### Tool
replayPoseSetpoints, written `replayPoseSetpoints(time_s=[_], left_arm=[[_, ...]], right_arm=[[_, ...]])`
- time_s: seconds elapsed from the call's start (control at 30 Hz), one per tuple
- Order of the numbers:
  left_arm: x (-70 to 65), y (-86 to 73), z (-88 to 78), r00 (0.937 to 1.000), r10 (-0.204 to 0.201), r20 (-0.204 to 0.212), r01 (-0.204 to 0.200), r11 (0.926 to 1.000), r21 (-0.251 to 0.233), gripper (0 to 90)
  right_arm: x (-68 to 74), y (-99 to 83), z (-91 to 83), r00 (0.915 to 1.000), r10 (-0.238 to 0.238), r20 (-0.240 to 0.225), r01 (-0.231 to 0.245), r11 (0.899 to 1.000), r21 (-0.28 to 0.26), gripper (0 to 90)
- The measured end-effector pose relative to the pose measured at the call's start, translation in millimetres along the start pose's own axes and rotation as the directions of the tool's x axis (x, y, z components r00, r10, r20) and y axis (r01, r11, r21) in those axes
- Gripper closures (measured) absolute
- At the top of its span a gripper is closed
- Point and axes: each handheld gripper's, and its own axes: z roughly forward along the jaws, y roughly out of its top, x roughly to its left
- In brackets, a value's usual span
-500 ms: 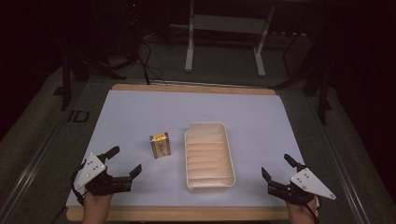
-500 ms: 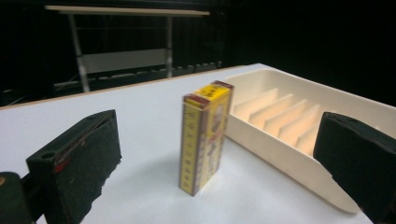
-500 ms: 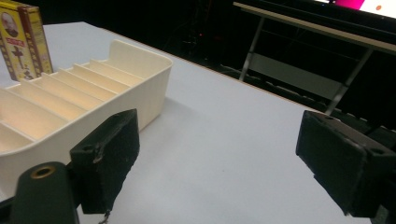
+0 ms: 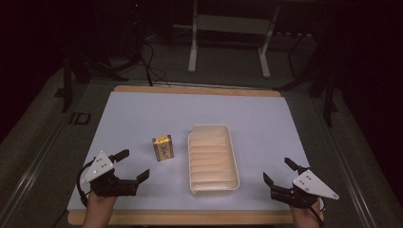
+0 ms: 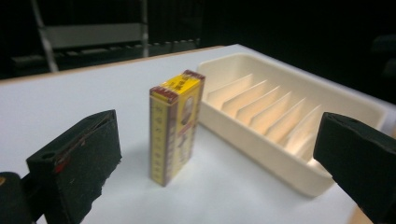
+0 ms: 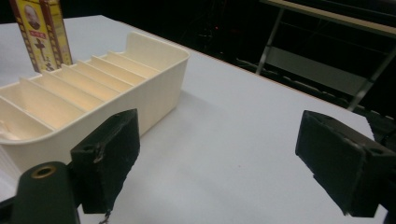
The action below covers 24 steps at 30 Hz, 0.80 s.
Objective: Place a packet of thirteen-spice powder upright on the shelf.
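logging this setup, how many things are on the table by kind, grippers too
yellow box: 1
cream divided tray: 1
grippers: 2, left gripper and right gripper, both open
total: 4

High view overhead, facing forward; gripper views low, sharing the tray [image 5: 280,154].

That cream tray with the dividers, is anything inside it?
The tray looks empty: bare slots between its dividers in the high view. In the right gripper view, its near wall hides the slot bottoms, so something small there cannot be ruled out.
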Motion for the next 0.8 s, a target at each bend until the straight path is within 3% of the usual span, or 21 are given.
replayPoseSetpoints(time_s=[0.03, 0.13, 0.23, 0.27, 0.3, 0.47, 0.67, 0.8], left_arm=[[3.0, 4.2, -1.8, 0.9994, -0.032, 0.014, 0.032, 0.9995, 0.007, 1.1], [5.9, 7.8, -2.9, 0.9991, -0.032, 0.027, 0.032, 0.9994, 0.008, 1.1], [8.9, 12.2, -2.2, 0.9962, 0.018, 0.085, -0.02, 0.9997, 0.016, 1.1], [9.3, 14.3, 0.1, 0.9915, 0.071, 0.109, -0.076, 0.996, 0.048, 1.1], [9.3, 14.3, 0.1, 0.9915, 0.071, 0.109, -0.076, 0.996, 0.048, 1.1], [12.3, 17.8, 6.0, 0.978, 0.107, 0.179, -0.126, 0.987, 0.099, 1.1], [17.3, 18.9, 11.1, 0.9669, 0.136, 0.216, -0.174, 0.9703, 0.168, 1.1], [17.2, 18.5, 15.6, 0.9599, 0.138, 0.244, -0.199, 0.9491, 0.244, 1.1]], right_arm=[[-0.1, 0.1, 0.0, 1.0, 0.003, -0.002, -0.003, 1.0, -0.003, 13.9], [0.2, 0.1, 0.1, 1.0, 0.003, -0.004, -0.003, 1.0, -0.004, 13.9], [0.5, 0.2, -0.1, 1.0, 0.002, -0.01, -0.002, 1.0, -0.003, 13.9], [0.8, 0.4, -0.4, 0.9999, -0.001, -0.013, 0.001, 1.0, -0.005, 13.9], [0.8, 0.4, -0.4, 0.9999, -0.001, -0.013, 0.001, 1.0, -0.005, 13.9], [1.3, 0.2, 0.1, 0.9997, -0.006, -0.023, 0.006, 1.0, 0.0, 13.9], [2.0, 0.1, 1.0, 0.9994, -0.01, -0.033, 0.01, 1.0, 0.006, 13.9], [2.3, 0.1, 1.1, 0.9993, -0.011, -0.037, 0.012, 1.0, 0.007, 13.9]])
